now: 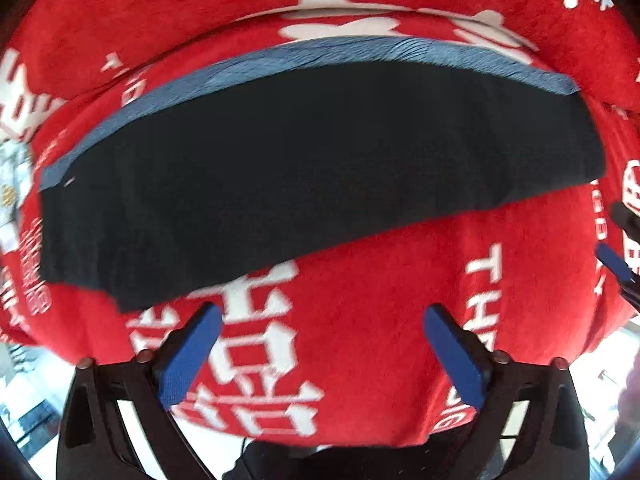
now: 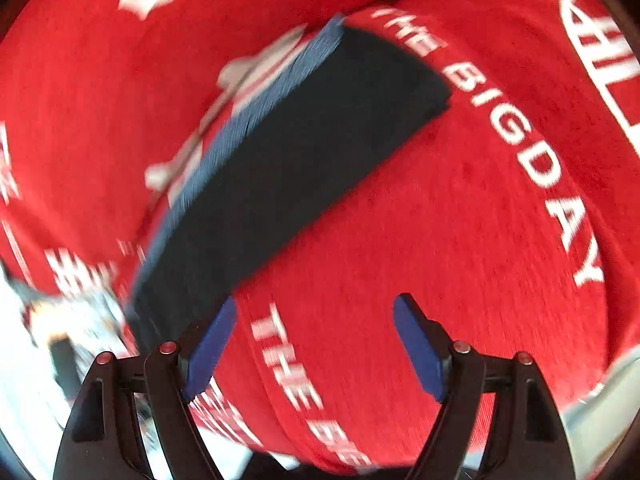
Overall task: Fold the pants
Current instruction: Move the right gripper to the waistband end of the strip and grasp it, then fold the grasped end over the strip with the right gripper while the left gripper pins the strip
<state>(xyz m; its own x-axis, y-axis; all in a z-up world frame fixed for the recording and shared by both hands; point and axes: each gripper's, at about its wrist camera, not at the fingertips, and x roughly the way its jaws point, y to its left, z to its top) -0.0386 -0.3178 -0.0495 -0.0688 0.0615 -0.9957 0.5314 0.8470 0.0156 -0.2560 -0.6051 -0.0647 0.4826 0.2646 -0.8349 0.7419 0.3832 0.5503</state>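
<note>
The dark navy pants point(image 1: 304, 168) lie folded flat in a compact strip on a red blanket, with a lighter blue waistband edge point(image 1: 360, 50) along the far side. My left gripper point(image 1: 322, 316) is open and empty, hovering just in front of the pants' near edge. In the right wrist view the pants point(image 2: 280, 172) run diagonally from lower left to upper right. My right gripper point(image 2: 314, 308) is open and empty, its left finger point(image 2: 212, 344) close to the pants' near end. A blue pad of the right gripper point(image 1: 614, 260) shows at the left wrist view's right edge.
The red blanket point(image 1: 380, 340) with white lettering covers the whole work surface point(image 2: 460, 240). A pale cluttered item point(image 1: 14, 184) sits at the left edge. Bright floor shows past the blanket's near edge point(image 2: 24, 360).
</note>
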